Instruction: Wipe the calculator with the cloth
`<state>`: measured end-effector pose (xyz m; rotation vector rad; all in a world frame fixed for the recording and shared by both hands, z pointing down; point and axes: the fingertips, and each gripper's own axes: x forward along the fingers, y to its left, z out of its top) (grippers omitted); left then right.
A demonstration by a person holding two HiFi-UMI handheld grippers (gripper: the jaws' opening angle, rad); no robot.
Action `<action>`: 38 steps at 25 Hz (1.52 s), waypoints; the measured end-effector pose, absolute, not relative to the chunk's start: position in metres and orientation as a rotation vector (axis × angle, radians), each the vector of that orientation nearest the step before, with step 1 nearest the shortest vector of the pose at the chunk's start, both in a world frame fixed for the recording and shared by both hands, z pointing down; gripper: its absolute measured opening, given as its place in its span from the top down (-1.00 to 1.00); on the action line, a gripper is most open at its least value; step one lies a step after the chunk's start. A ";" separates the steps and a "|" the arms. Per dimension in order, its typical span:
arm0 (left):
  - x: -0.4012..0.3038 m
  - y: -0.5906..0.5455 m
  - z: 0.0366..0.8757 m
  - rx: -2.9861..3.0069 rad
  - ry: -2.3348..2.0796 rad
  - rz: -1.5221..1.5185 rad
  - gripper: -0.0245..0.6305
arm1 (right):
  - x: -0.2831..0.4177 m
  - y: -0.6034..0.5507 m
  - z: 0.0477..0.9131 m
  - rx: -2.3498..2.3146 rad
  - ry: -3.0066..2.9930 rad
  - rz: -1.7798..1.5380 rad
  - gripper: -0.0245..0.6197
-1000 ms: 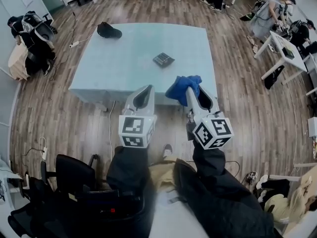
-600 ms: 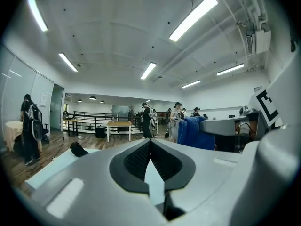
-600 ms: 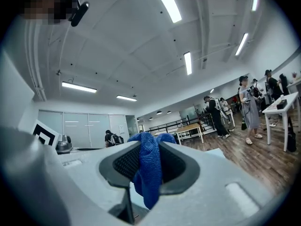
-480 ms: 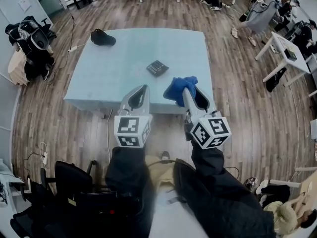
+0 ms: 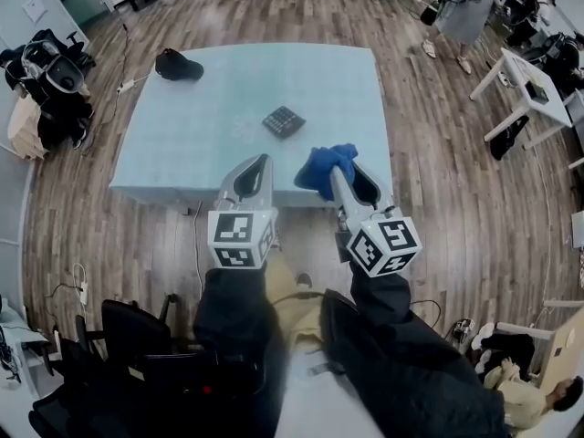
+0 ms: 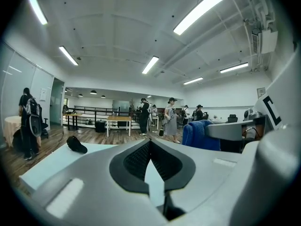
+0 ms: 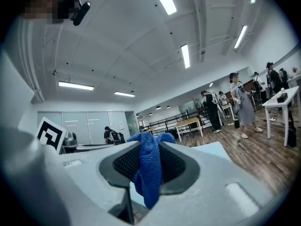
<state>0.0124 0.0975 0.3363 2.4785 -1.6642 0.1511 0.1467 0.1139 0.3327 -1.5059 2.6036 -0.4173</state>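
A dark calculator (image 5: 284, 120) lies flat on the pale blue table (image 5: 210, 135), right of its middle. Both grippers hover side by side over the table's near edge, short of the calculator. My right gripper (image 5: 336, 167) is shut on a blue cloth (image 5: 321, 164), which bunches out past the jaw tips; in the right gripper view the blue cloth (image 7: 149, 166) hangs pinched between the jaws of that gripper (image 7: 149, 147). My left gripper (image 5: 262, 160) is shut and holds nothing; in its own view the tips of the left gripper (image 6: 150, 142) meet, with the blue cloth (image 6: 201, 134) off to the right.
A black cap (image 5: 177, 64) sits at the table's far left corner. A white desk (image 5: 534, 85) stands to the right and a person (image 5: 461, 12) walks beyond the table. Bags and a chair (image 5: 46, 71) stand at the left on the wooden floor.
The table and calculator have shifted left and a little nearer in the head view. Both grippers keep their pose, the right still clamped on the cloth. The person at the far right has walked left.
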 end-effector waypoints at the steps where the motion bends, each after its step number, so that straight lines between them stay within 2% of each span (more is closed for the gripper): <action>1: 0.013 0.091 0.339 2.481 -1.654 0.153 0.92 | 0.147 0.109 0.336 -1.515 2.601 -0.421 0.60; 9: 0.016 0.024 0.350 2.537 -1.573 0.175 0.92 | 0.148 0.042 0.346 -1.596 2.557 -0.423 0.60; 17: -0.022 -0.070 0.360 2.483 -1.578 0.195 0.92 | 0.118 -0.059 0.346 -1.611 2.574 -0.427 0.60; 27: -0.078 -0.171 0.425 2.332 -1.505 0.294 0.92 | 0.070 -0.170 0.389 -1.695 2.617 -0.511 0.60; 38: -0.061 -0.213 0.502 2.242 -1.356 0.397 0.92 | 0.067 -0.221 0.456 -1.772 2.659 -0.699 0.60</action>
